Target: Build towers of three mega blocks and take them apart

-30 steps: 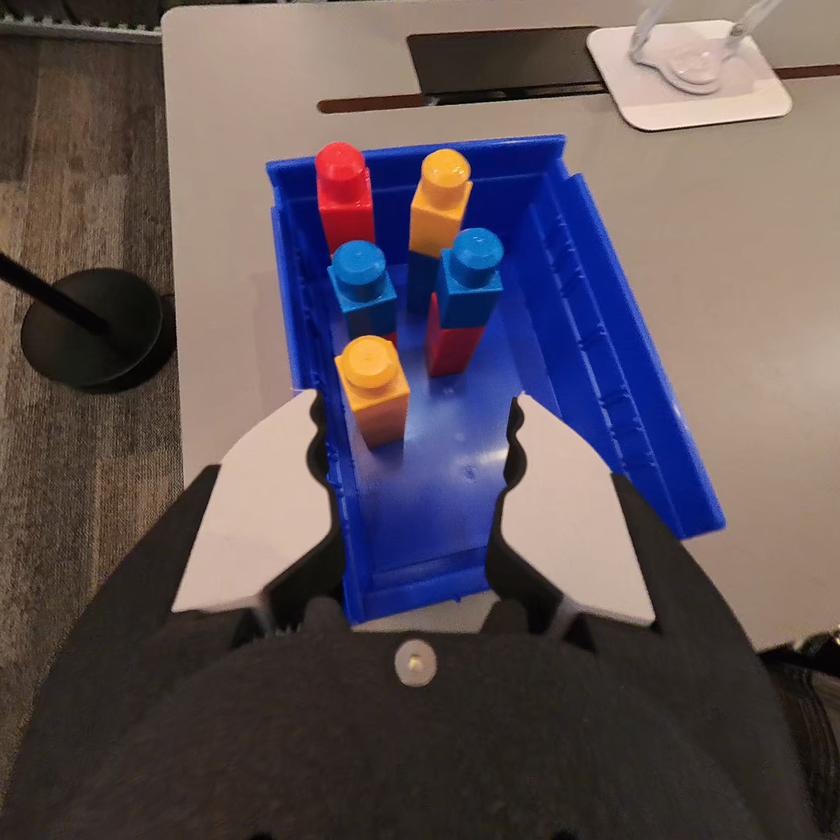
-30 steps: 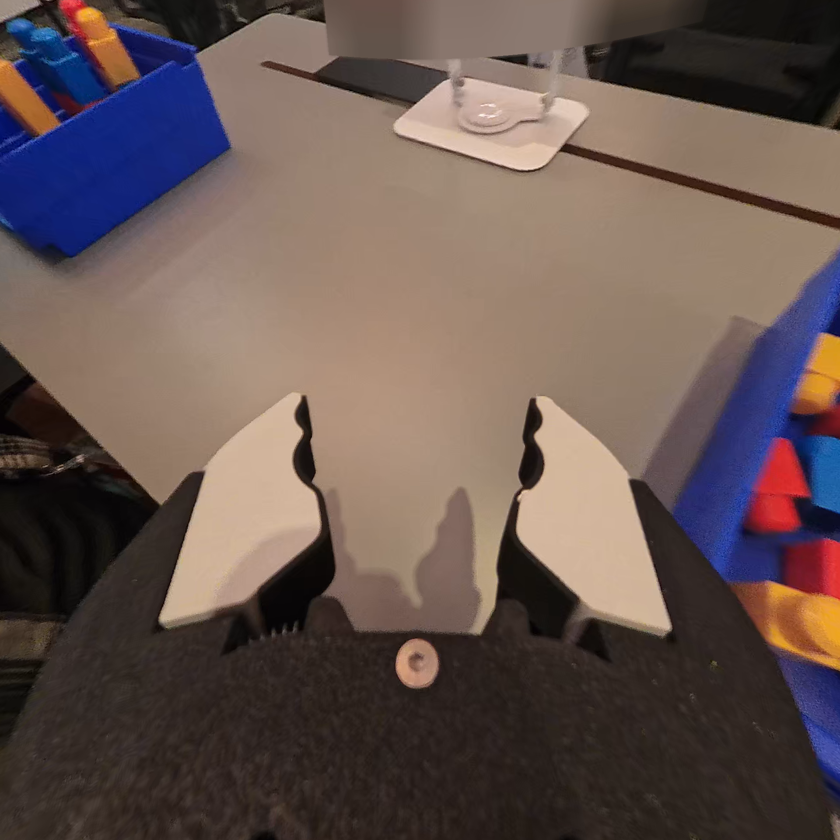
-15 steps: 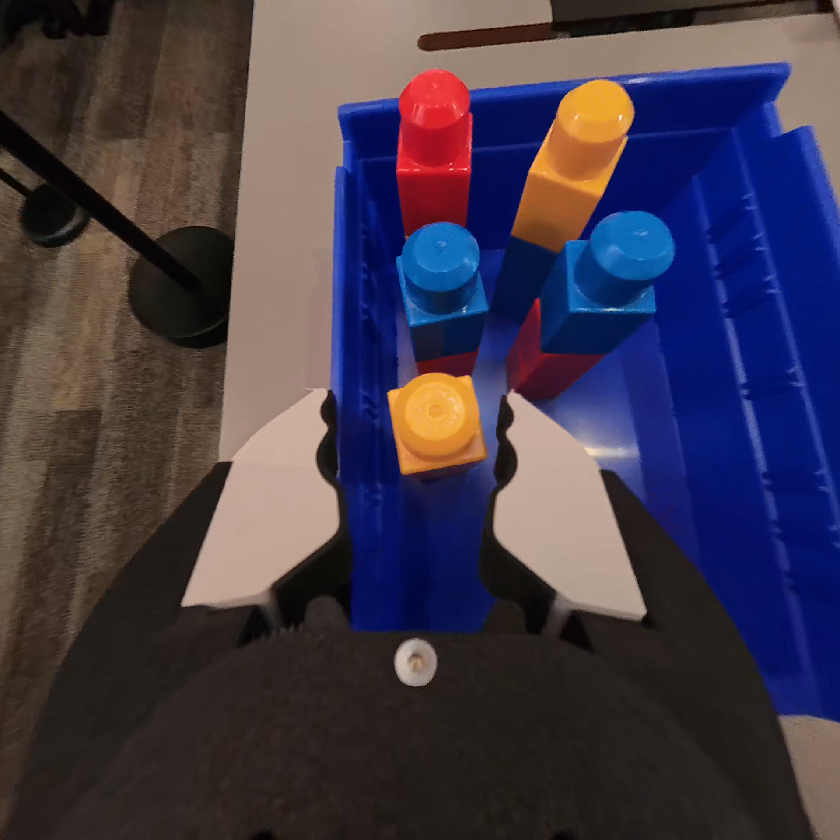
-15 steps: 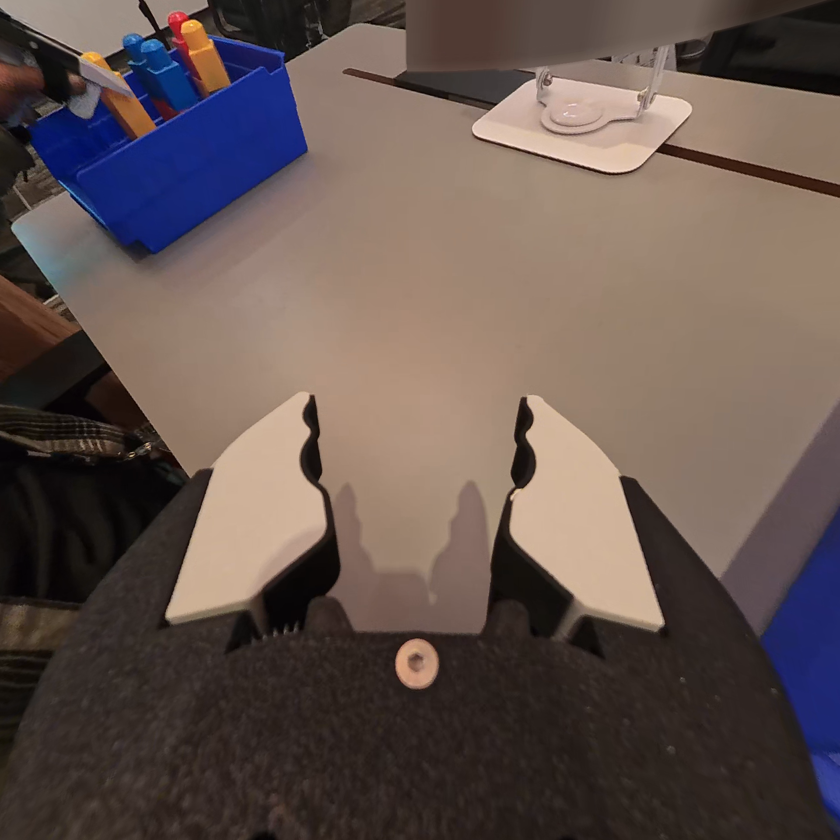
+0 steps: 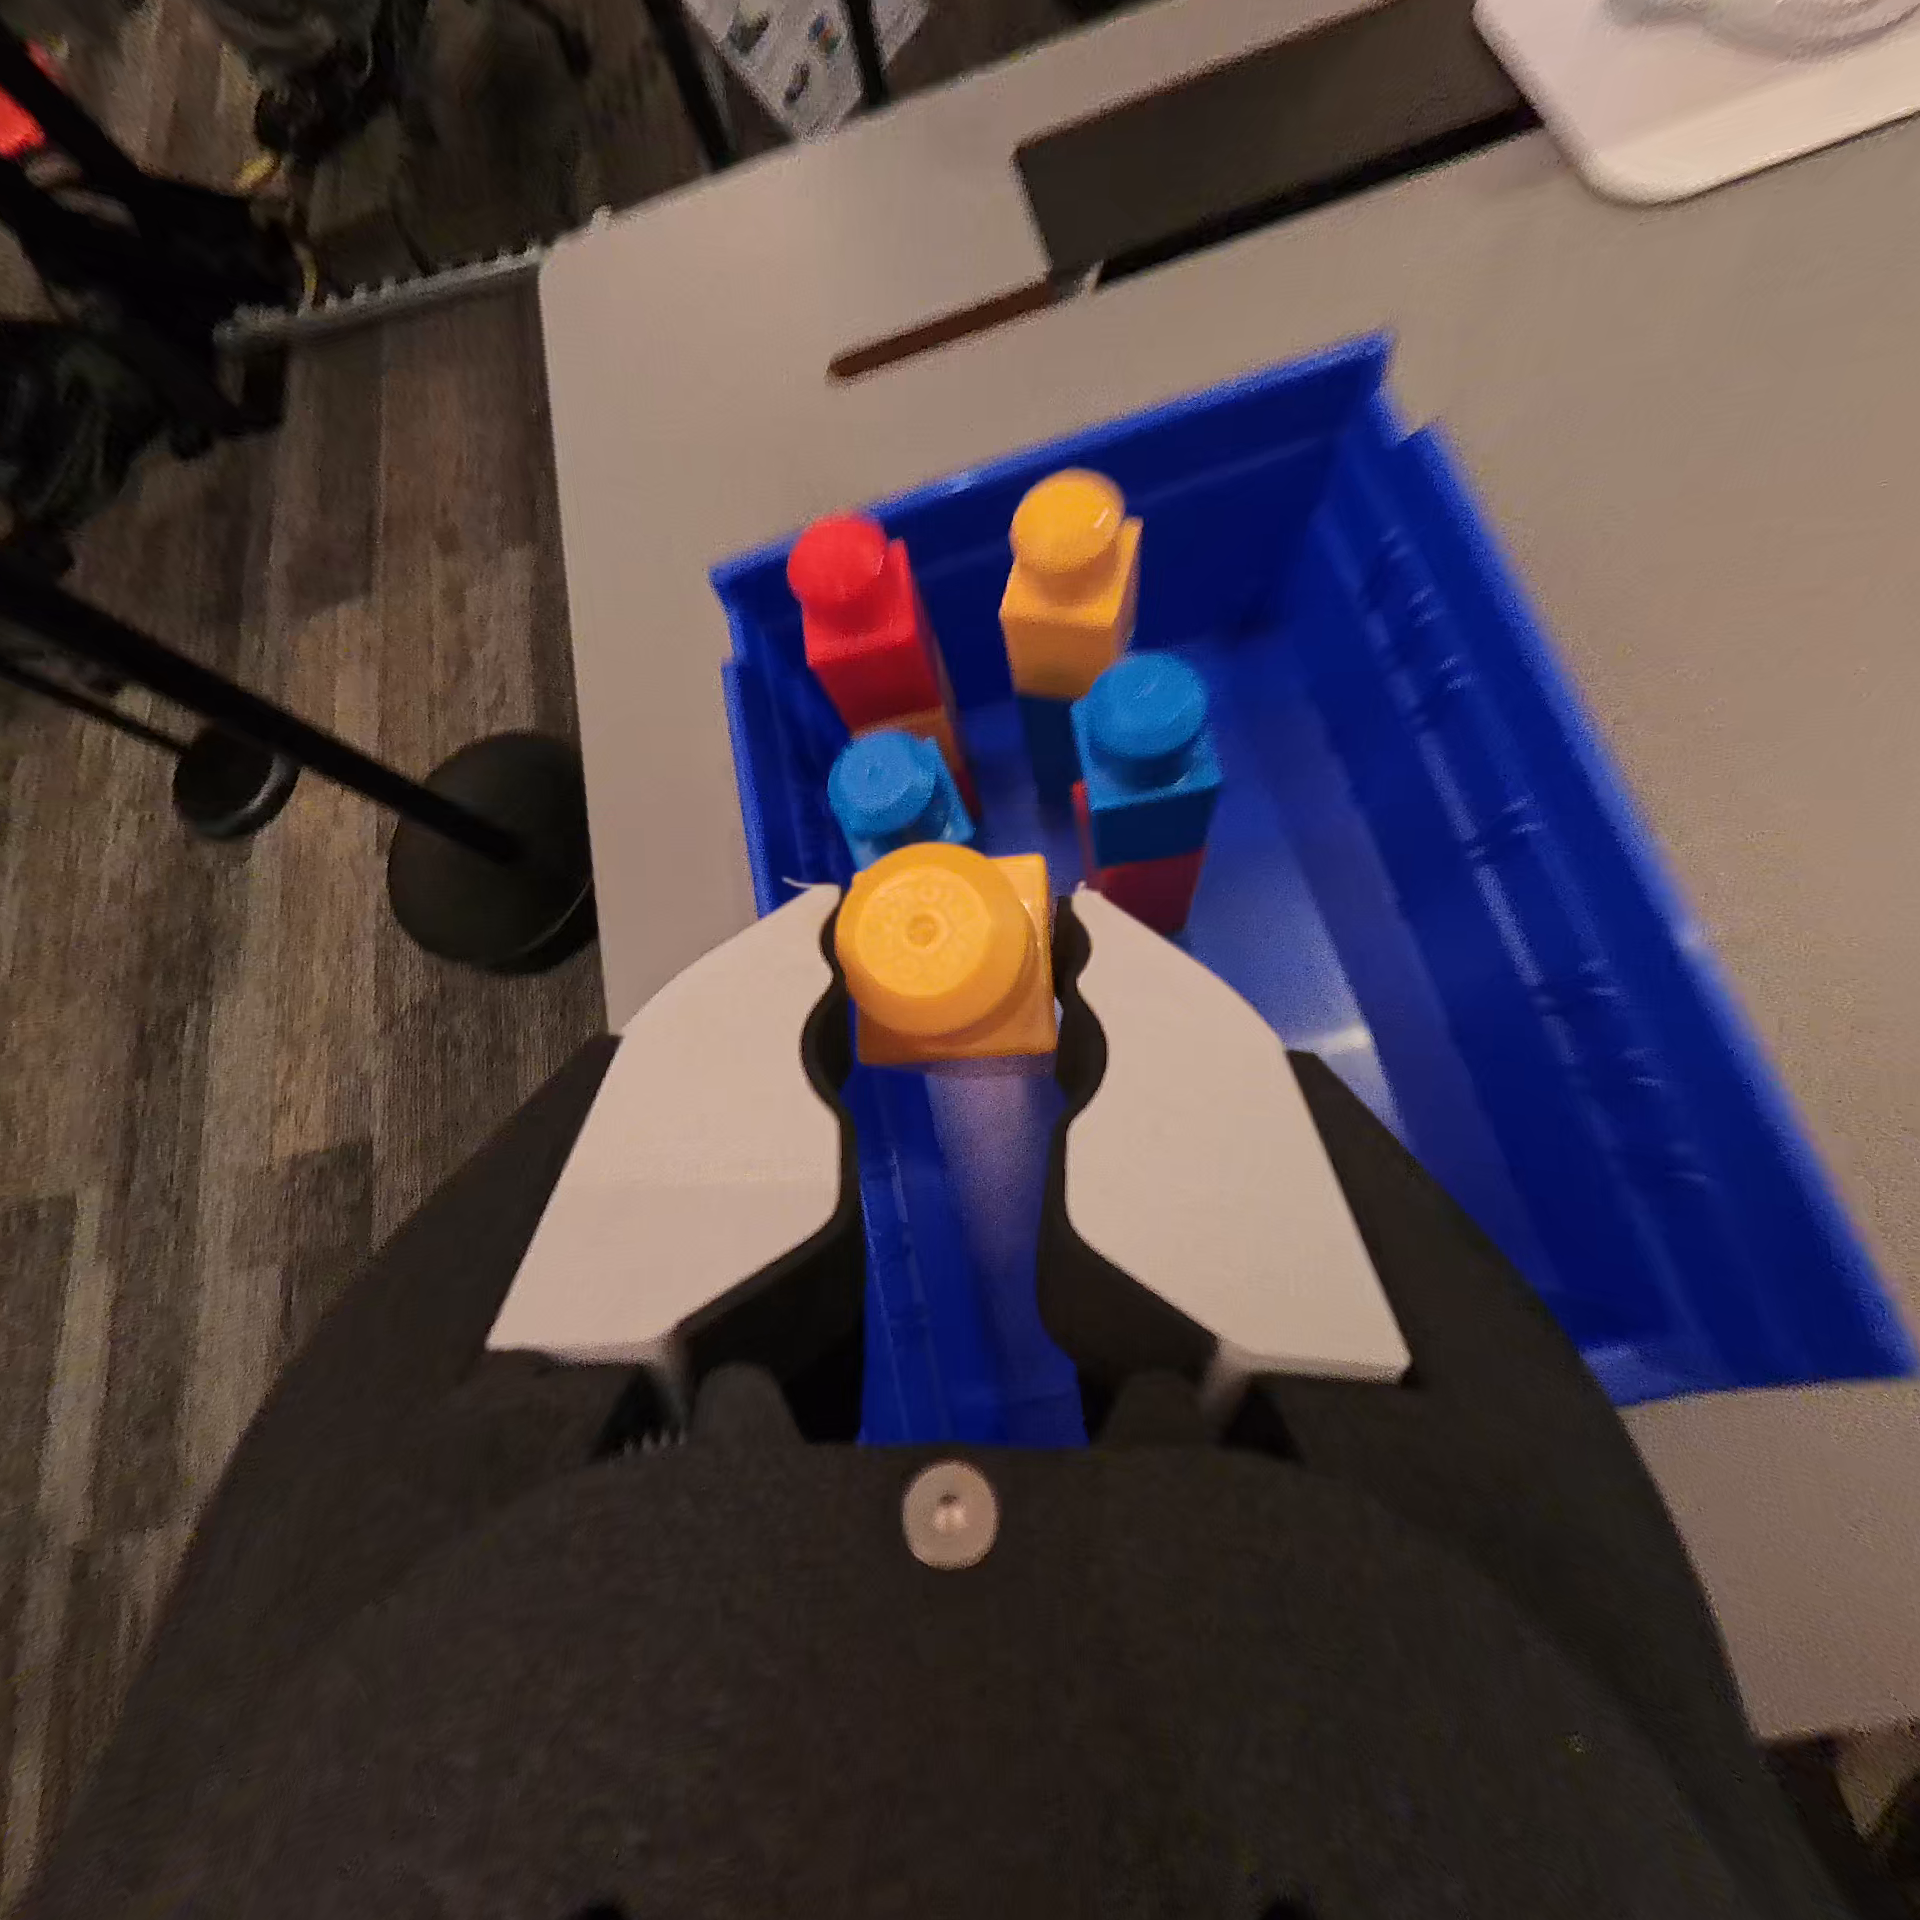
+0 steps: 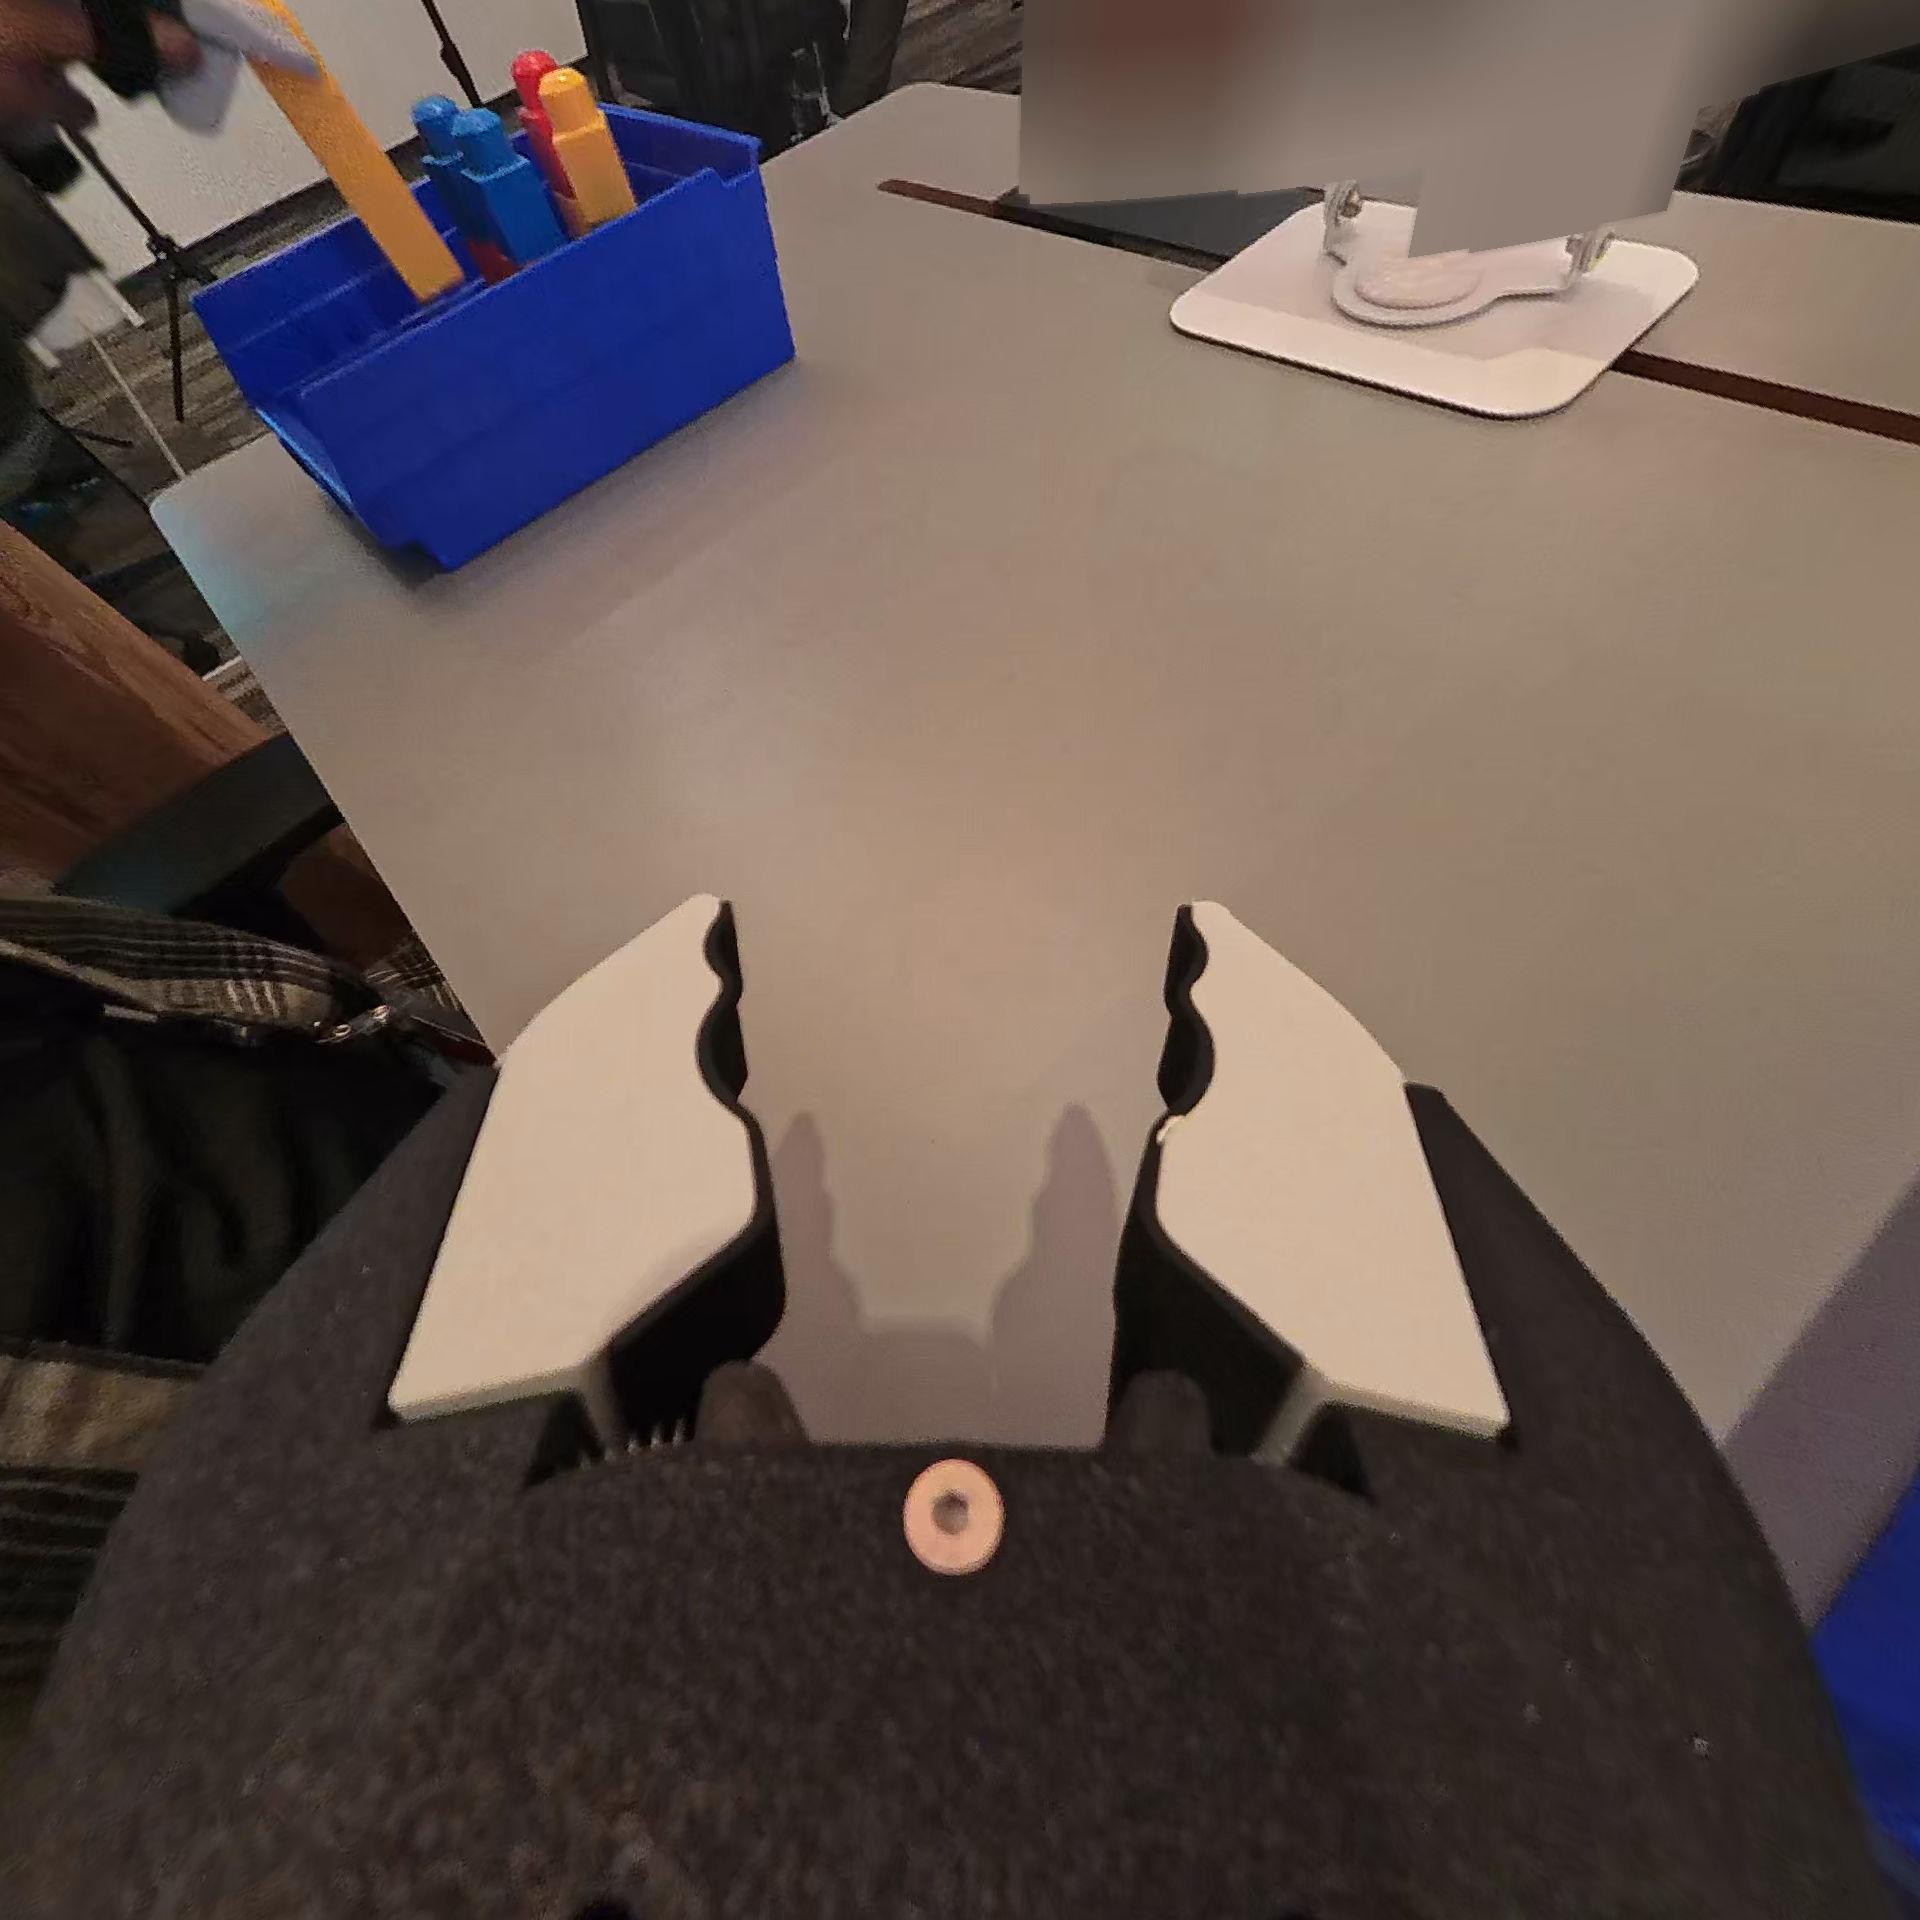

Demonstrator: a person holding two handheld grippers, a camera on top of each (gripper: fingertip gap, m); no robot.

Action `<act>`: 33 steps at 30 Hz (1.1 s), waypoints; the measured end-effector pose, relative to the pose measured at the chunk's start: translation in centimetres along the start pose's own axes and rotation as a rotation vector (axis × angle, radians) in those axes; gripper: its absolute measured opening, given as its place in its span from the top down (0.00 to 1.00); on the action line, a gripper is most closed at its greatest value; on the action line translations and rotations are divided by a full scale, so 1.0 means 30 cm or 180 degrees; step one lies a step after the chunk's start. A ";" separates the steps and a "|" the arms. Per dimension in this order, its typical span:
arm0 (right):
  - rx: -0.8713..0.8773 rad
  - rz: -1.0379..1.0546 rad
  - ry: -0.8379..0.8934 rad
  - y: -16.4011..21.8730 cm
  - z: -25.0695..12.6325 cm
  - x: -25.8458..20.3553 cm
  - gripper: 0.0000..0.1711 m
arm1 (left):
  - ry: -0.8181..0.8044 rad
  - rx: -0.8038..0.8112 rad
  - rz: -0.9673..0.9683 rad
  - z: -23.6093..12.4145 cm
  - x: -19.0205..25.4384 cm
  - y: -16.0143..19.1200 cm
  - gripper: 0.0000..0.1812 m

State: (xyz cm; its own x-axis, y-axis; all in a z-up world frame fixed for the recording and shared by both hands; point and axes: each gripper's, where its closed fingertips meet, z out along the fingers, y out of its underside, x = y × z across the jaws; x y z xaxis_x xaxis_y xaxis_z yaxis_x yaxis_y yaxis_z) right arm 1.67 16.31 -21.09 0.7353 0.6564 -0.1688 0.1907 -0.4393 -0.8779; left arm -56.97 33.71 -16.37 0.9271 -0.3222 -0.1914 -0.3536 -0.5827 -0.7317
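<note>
My left gripper (image 5: 951, 935) is shut on the top of an orange block tower (image 5: 940, 961) and holds it above the blue bin (image 5: 1538, 935). In the right wrist view this tower (image 6: 358, 171) hangs tilted over the same bin (image 6: 540, 384). Several towers stand in the bin: red-topped (image 5: 857, 623), orange-topped (image 5: 1070, 582), and two blue-topped (image 5: 894, 790) (image 5: 1143, 758). My right gripper (image 6: 951, 997) is open and empty above the bare grey table (image 6: 1039, 675).
A white monitor base (image 6: 1444, 301) stands at the back right of the table. A second blue bin's corner (image 6: 1870, 1704) shows at the right edge. A black stand base (image 5: 488, 852) sits on the floor left of the table. The table's left edge is close to the bin. About 60 centimeters separates my left fingertips from my right.
My left gripper closed on the front orange tower and lifted it up out of the bin. My right gripper swung left, away from the second bin, and stayed open.
</note>
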 end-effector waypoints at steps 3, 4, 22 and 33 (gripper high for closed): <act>0.0031 -0.0116 -0.0064 -0.026 0.014 -0.012 0.54 | 0.0240 0.0214 0.0262 -0.111 0.081 -0.150 0.80; 0.0030 -0.0158 -0.0103 -0.041 0.024 -0.018 0.54 | 0.0374 0.0277 0.0372 -0.143 0.130 -0.200 0.80; 0.0186 -0.0757 -0.2290 -0.341 0.500 -0.373 0.54 | 0.3391 0.0676 0.1690 -0.213 1.274 -0.457 0.80; 0.0626 0.0000 -0.2792 -0.359 0.462 -0.386 0.79 | 0.4252 0.1118 0.0764 -0.187 1.353 -0.478 0.66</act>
State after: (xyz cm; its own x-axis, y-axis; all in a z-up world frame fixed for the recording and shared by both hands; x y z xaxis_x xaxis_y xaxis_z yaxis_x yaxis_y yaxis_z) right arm -17.91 21.94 -15.91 -0.0411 0.9242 -0.3796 0.0166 -0.3792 -0.9251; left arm -14.96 24.79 -9.97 -0.0380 -0.9592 0.2803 -0.2514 -0.2623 -0.9317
